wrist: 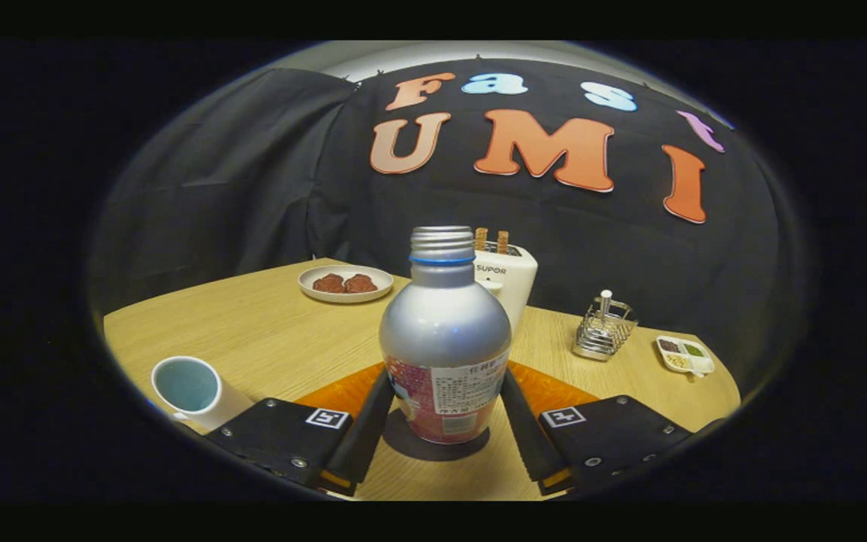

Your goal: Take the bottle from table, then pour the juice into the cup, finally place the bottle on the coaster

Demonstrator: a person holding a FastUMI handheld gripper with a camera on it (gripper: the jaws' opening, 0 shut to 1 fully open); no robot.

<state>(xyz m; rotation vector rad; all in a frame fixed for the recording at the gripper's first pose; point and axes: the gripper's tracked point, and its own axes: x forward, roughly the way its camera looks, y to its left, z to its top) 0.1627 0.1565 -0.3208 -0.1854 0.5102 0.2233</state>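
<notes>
a: where's the bottle (445, 339) at this point?

b: lower middle of the frame, upright, cap off, standing on a dark round coaster (433, 446). the gripper (445, 410) has one finger pressed to each side of its lower body, so it's pinching the bottle.

a: so which step is it?

b: hard to call. the bottle sits on the coaster, which reads like the last step, the put-down. but the cup (187, 388), lower left, looks empty as far as i can see, so it could just as well be the first grab.

a: and next?

b: if it's the finish, spread the fingers and draw straight back without tipping it. if it's the start, lift and carry left to the cup.

a: the table?

b: pale wood table (268, 331), an orange mat (554, 391) under the fingers. further back a plate (345, 283) with two brown pieces, a white toaster (507, 277) behind the bottle, a wire rack (603, 329) and small divided dish (684, 355) at right. black cloth wall behind.
</notes>
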